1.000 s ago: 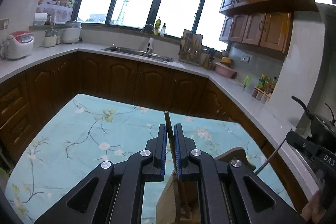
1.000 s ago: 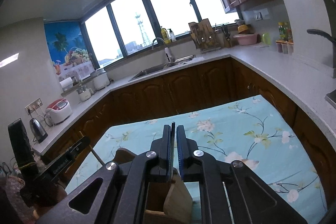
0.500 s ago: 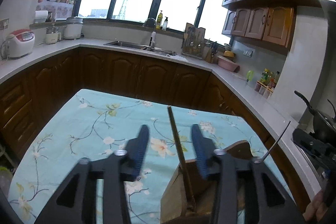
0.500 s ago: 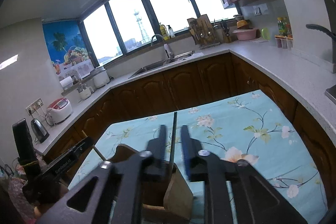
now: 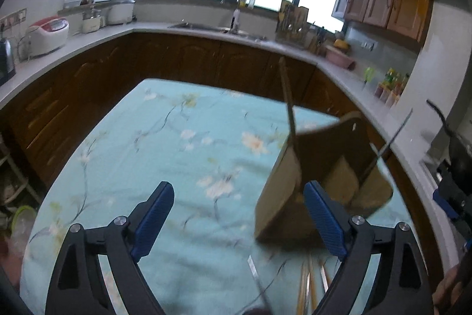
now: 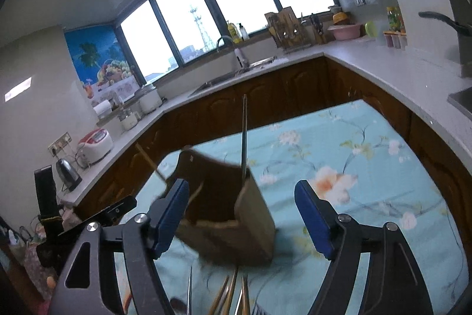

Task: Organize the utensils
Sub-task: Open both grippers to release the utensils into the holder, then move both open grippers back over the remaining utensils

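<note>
A wooden utensil holder (image 5: 321,185) stands on the floral tablecloth (image 5: 177,143), with a wooden chopstick (image 5: 287,99) and a thin metal one (image 5: 389,138) standing in it. My left gripper (image 5: 239,214) is open and empty, just near and left of the holder. In the right wrist view the holder (image 6: 236,214) sits between the spread fingers of my open right gripper (image 6: 242,214), with a dark stick (image 6: 244,138) and a wooden one (image 6: 150,164) upright in it. More loose utensils (image 6: 233,294) lie on the cloth in front of the holder; they also show in the left wrist view (image 5: 306,282).
Dark wooden cabinets and a pale counter (image 5: 206,31) wrap around the table. The counter holds a rice cooker (image 5: 47,34), a kettle (image 6: 67,173), a sink (image 6: 233,73) and a knife rack (image 6: 286,28). A pan handle (image 6: 442,19) shows at the far right.
Both grippers let go of the sticks they held and opened wide. Both pulled back from the holder, leaving the sticks standing in it.
</note>
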`<state>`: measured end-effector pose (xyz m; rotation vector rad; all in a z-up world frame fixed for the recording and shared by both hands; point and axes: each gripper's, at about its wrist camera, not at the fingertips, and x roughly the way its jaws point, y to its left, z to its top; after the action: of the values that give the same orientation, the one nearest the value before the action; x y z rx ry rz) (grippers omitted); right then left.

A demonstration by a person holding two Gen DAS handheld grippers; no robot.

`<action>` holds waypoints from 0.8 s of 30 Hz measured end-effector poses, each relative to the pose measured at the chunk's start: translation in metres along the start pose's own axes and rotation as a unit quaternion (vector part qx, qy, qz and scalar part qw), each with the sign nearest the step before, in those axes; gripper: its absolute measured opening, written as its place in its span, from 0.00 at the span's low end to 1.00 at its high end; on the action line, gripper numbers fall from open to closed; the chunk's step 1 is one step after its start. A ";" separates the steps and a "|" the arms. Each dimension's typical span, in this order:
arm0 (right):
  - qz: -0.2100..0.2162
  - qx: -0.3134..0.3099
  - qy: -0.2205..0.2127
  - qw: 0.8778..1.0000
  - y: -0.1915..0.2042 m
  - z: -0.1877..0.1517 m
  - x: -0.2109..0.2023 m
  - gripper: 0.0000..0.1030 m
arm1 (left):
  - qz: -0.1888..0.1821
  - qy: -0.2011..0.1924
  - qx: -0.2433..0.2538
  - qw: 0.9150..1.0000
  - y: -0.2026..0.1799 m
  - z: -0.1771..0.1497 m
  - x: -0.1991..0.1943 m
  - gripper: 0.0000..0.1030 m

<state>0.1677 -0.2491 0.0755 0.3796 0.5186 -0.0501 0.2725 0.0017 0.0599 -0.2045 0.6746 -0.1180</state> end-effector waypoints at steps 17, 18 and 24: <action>-0.011 0.000 0.054 0.998 0.002 -0.065 -0.036 0.74 | 0.005 0.044 -0.027 0.999 0.026 -0.054 -0.061 0.87; -0.013 0.000 0.057 0.998 0.003 -0.070 -0.037 0.74 | 0.004 0.047 -0.027 0.999 0.027 -0.057 -0.062 0.87; -0.025 -0.010 0.081 0.996 0.004 -0.099 -0.037 0.74 | 0.009 0.066 -0.029 0.997 0.030 -0.076 -0.063 0.87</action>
<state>0.0893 -0.2113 0.0158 0.3529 0.6892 -0.0630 0.1774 0.0310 0.0335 -0.2476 0.8110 -0.0958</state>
